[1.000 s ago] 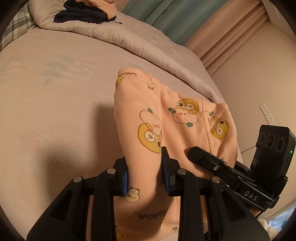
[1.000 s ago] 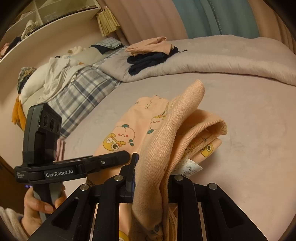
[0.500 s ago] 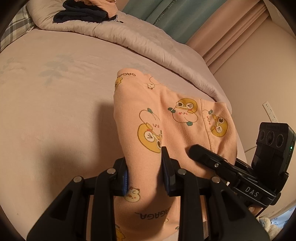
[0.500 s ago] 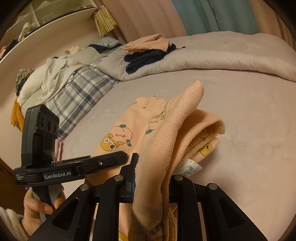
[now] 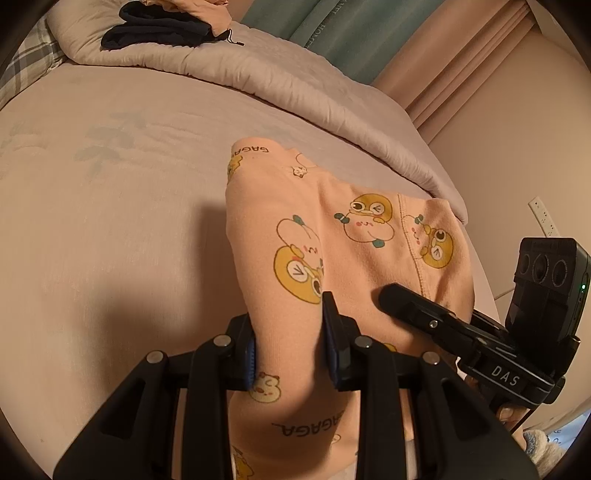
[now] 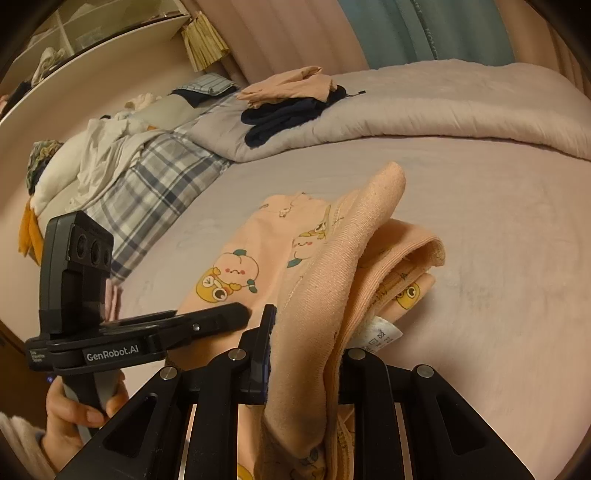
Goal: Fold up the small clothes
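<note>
Seemingly mid-fold, the peach garment in the left wrist view lies partly on the bed and partly lifted, its near edge clamped between the pads of the left hand-held gripper, whose jaws are drawn together on the cloth. Just right of that garment the right hand-held gripper comes in from the side, and its body reads "DAS". The cloth carries cartoon prints and the word "GAGAGA", seen once at the far end and once, upside down, close below the jaws. Beyond the garment, on the rolled duvet, sits a dark piece of clothing with something peach on top, which I judge to be items already dealt with. From the right wrist view, the same peach garment is doubled over, a thick ribbed fold rising from the right hand-held gripper, whose jaws are closed on it; a white care tag hangs beside the fold, its symbols too small to read. Left of the garment the left hand-held gripper shows "GenRobot.AI". My judgement: one fold is made, and the held edges are not yet laid down and flattened.
</note>
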Demonstrator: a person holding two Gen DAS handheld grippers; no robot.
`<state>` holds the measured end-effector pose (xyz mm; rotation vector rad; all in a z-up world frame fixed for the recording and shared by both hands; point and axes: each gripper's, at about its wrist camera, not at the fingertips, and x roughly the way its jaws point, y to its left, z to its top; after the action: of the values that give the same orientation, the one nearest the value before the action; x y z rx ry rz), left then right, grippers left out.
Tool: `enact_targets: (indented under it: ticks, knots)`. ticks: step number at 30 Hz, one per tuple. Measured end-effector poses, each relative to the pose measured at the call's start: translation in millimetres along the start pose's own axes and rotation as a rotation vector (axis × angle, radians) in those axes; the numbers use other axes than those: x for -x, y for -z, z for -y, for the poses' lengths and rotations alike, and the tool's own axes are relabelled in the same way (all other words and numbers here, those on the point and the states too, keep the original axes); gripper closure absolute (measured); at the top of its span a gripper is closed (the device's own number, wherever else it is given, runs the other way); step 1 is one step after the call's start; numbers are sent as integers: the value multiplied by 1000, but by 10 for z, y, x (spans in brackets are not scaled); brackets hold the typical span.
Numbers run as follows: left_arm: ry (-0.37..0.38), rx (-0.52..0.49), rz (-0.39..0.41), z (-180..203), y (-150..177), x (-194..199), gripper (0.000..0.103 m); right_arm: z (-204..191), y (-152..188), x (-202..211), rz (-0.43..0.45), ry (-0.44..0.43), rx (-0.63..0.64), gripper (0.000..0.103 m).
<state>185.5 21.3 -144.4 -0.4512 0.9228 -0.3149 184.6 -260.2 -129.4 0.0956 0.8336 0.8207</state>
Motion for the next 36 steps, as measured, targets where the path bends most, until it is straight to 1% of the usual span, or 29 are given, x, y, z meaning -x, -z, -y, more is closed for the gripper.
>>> enact_targets:
  ticks: [36]
  knots:
    - [-34, -38, 38, 121, 48, 52, 75, -21, -19, -8, 11, 7, 8, 81]
